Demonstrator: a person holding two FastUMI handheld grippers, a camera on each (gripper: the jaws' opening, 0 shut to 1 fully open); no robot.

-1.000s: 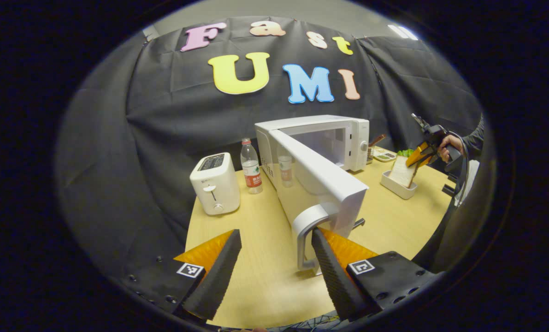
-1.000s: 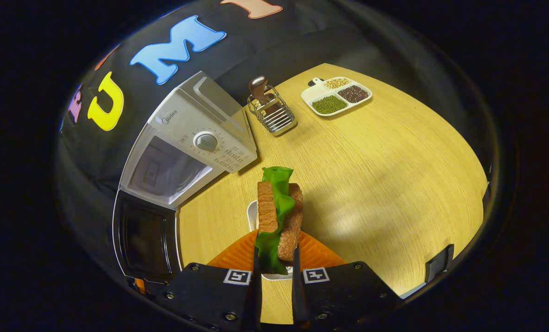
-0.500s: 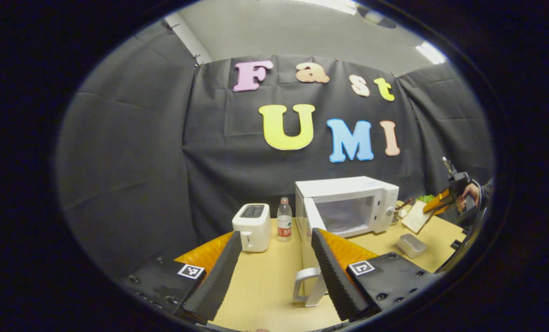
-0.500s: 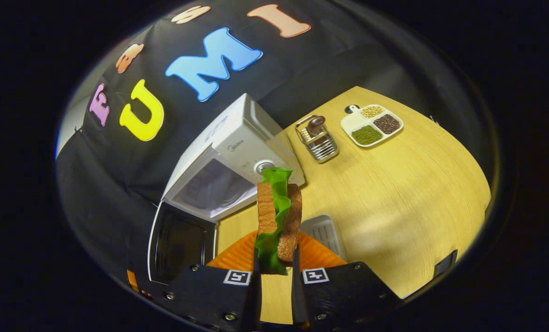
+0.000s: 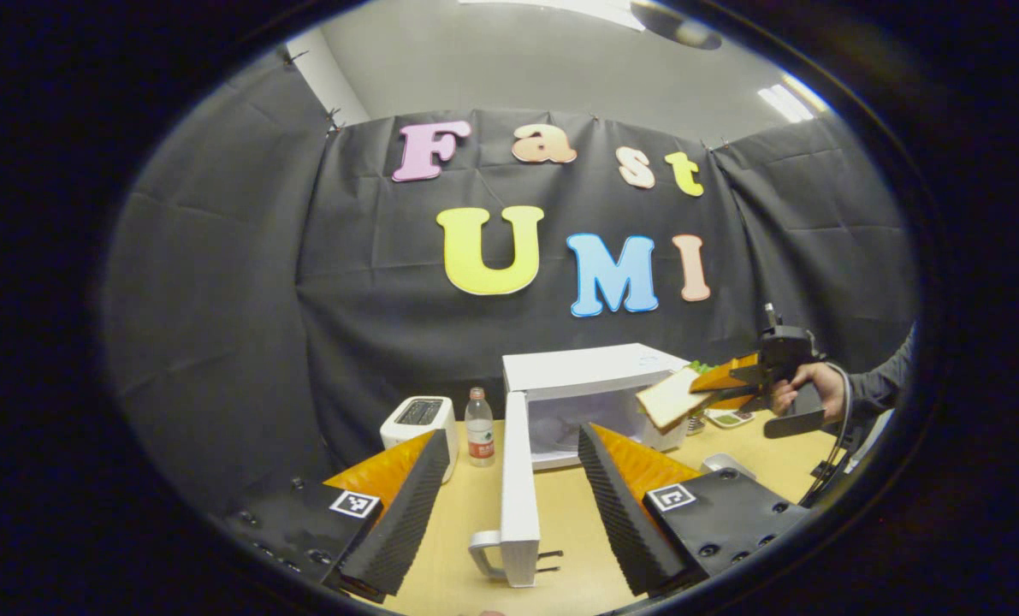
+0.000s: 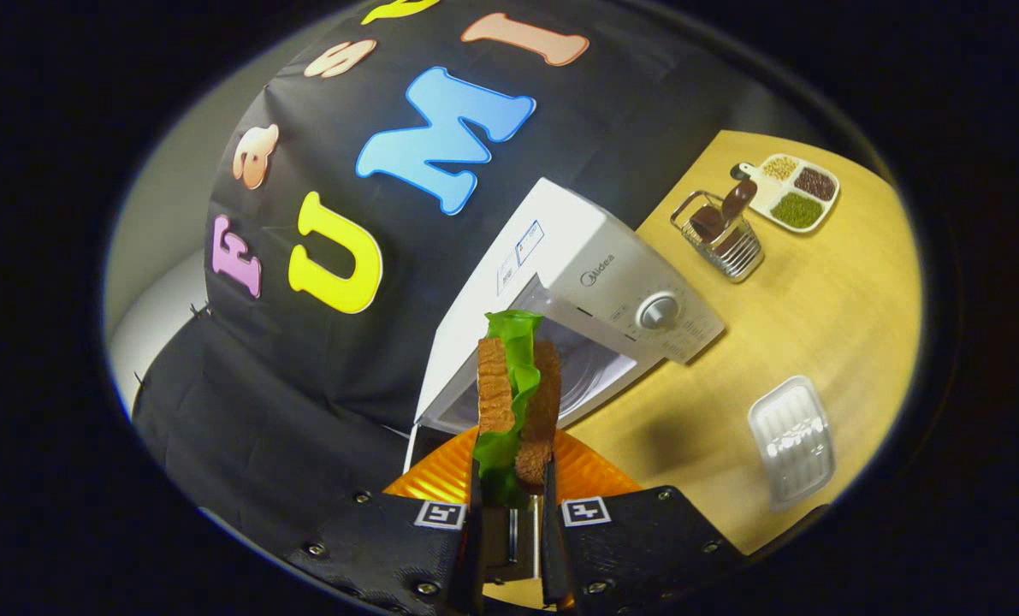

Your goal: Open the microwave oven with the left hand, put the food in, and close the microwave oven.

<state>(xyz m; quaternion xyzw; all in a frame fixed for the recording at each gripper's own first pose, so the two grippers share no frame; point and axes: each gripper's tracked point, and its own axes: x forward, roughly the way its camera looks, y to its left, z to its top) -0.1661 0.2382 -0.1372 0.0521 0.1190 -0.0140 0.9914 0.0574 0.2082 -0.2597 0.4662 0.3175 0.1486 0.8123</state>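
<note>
Black cloth backs a pale wooden table [image 5: 475,513] on which the white microwave oven [image 5: 590,376] stands with its door [image 5: 518,488] swung wide, edge-on in the left gripper view, handle at the near end. Between that door and the wall sit a white toaster [image 5: 415,421] and a water bottle [image 5: 478,425]. The left gripper [image 5: 509,500] hangs with its fingers spread wide, holding nothing, the door's edge between them farther off. The right gripper [image 6: 509,488] is clamped on a sandwich [image 6: 518,393] of bread and green lettuce, held in the air before the oven's open cavity. An empty white tray [image 6: 791,441], a wire rack [image 6: 719,231] and a divided dish [image 6: 787,197] of grains lie on the table beyond.
</note>
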